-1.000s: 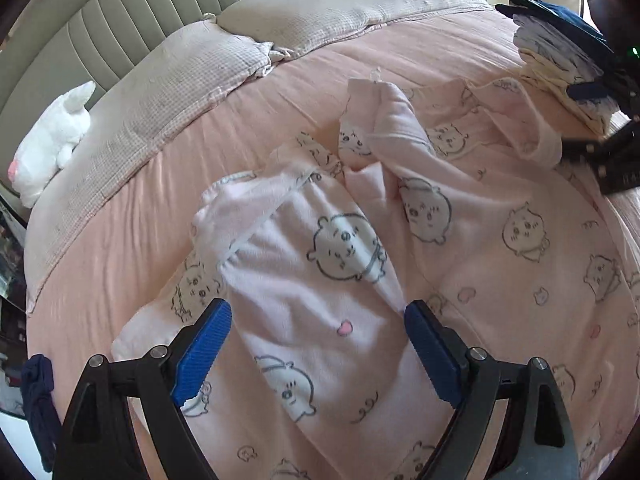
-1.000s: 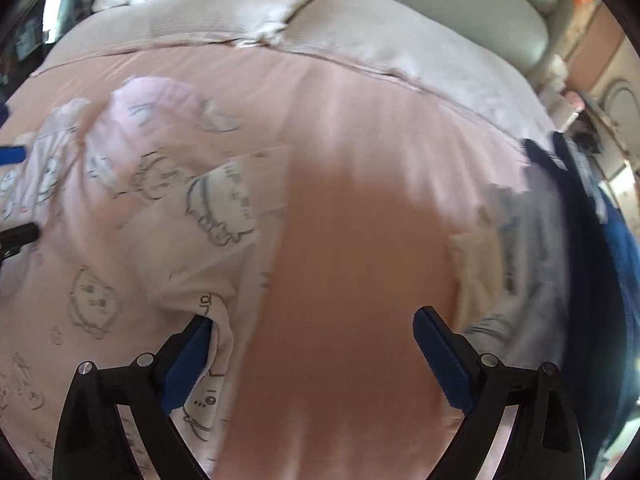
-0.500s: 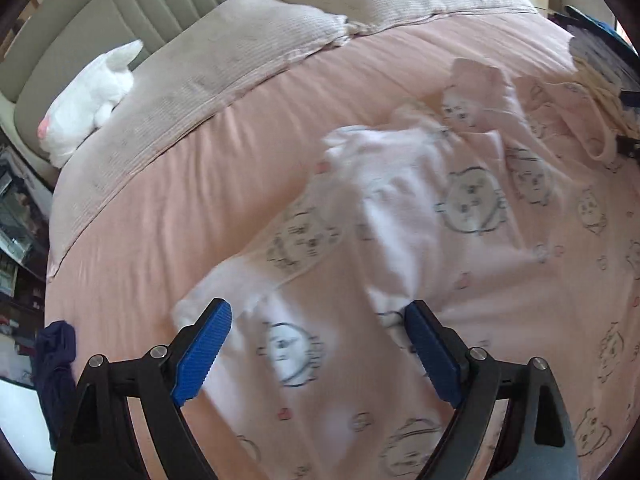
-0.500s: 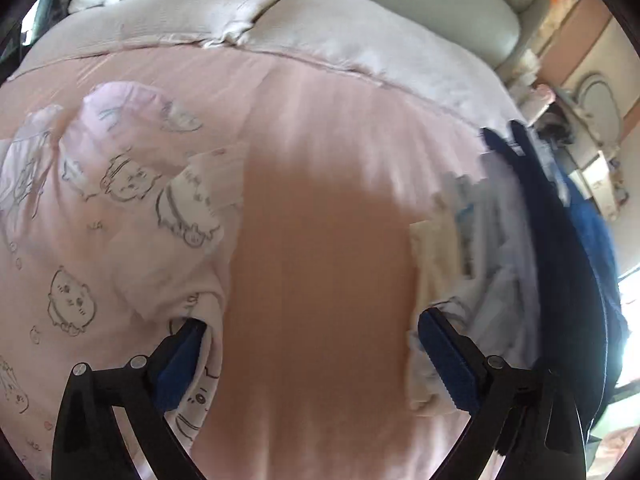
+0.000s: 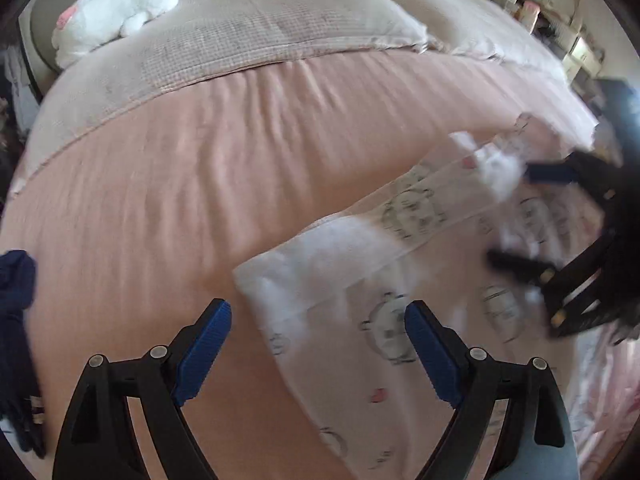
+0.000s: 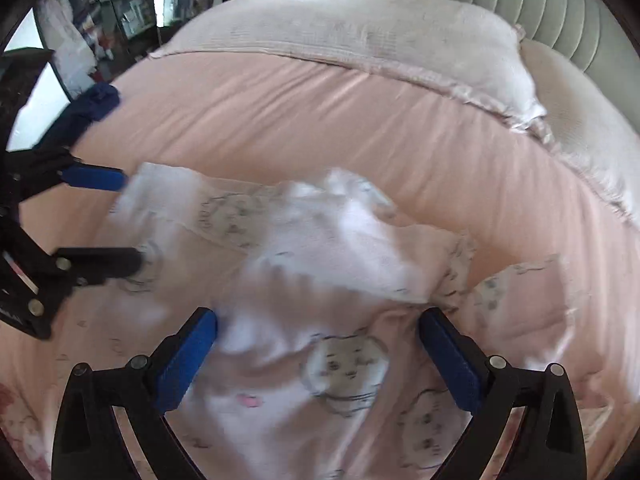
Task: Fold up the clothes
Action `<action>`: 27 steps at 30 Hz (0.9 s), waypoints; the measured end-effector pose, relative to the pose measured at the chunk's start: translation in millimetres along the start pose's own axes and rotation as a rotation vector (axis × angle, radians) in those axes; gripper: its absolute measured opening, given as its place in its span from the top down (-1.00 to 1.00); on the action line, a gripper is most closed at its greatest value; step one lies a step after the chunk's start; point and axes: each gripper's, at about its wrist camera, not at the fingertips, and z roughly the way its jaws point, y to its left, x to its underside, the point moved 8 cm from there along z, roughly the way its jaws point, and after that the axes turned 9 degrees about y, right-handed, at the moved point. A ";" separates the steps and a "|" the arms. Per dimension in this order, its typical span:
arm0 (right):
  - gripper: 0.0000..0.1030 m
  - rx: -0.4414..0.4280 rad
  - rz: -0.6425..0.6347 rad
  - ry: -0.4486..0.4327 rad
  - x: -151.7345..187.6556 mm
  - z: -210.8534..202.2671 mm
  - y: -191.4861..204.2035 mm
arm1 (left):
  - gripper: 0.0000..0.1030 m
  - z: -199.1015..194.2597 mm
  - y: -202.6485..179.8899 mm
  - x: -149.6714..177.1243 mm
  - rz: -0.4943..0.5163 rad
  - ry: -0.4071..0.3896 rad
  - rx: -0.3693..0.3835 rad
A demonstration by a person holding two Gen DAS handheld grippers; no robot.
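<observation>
Two wide-open hand-held grippers, left [image 5: 318,350] and right [image 6: 318,354], flank crumpled pink cartoon-print pyjamas [image 6: 320,264].

A wide bed [image 5: 168,184] with a pink sheet fills the room, two beige pillows [image 5: 256,32] at its far end against a padded headboard [image 6: 560,8]. Cluttered shelves [image 6: 132,4] stand far left, daylight beside them.
</observation>
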 end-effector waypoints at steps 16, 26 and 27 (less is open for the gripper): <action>-0.99 -0.294 0.208 0.015 -30.1 -3.6 -31.0 | -0.31 -6.3 16.5 -12.1 -0.287 -0.095 0.429; 0.34 -0.411 0.178 0.048 -62.6 6.5 -17.4 | 0.92 -28.8 25.7 -32.2 -0.331 -0.193 0.446; 0.34 -0.414 0.179 0.010 -68.4 -1.4 -15.5 | 0.93 -35.5 31.9 -32.2 -0.344 -0.212 0.422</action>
